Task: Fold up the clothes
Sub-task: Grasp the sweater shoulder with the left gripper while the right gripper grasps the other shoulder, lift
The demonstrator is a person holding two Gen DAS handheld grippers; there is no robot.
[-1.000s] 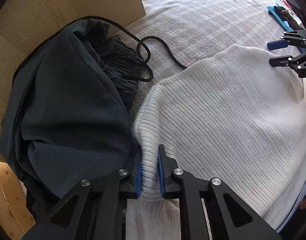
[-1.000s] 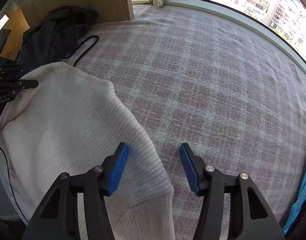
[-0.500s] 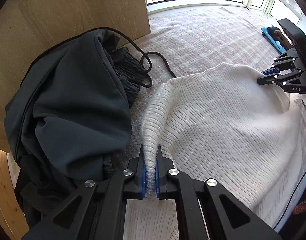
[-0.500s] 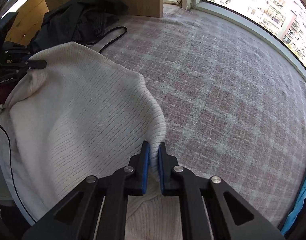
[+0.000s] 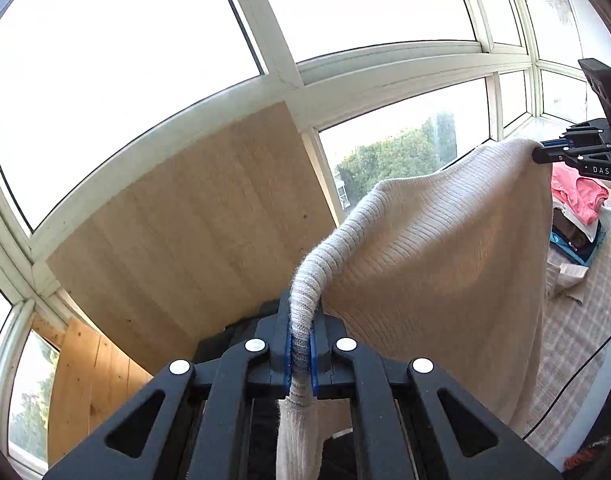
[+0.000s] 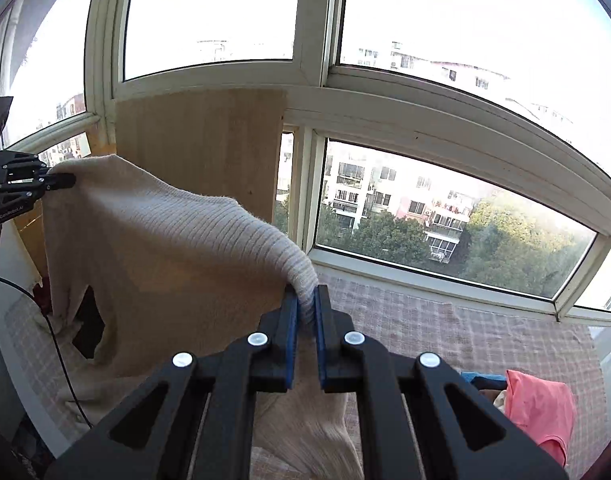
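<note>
Left gripper (image 5: 301,344), right gripper (image 6: 306,312) clamp cream sweater (image 5: 445,264); hem hidden.

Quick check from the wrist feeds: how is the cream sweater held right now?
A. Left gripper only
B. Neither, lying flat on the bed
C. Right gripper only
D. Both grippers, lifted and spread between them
D: the left gripper and the right gripper each pinch the cream sweater, which hangs between them.

The cream sweater (image 6: 157,248) hangs as a curtain across the near left. Far behind it a wooden board (image 6: 201,140) stands against the window frame (image 6: 309,80). To the right, the checked bed cover (image 6: 445,328) lies open up to a pink garment (image 6: 541,408) near right.
</note>
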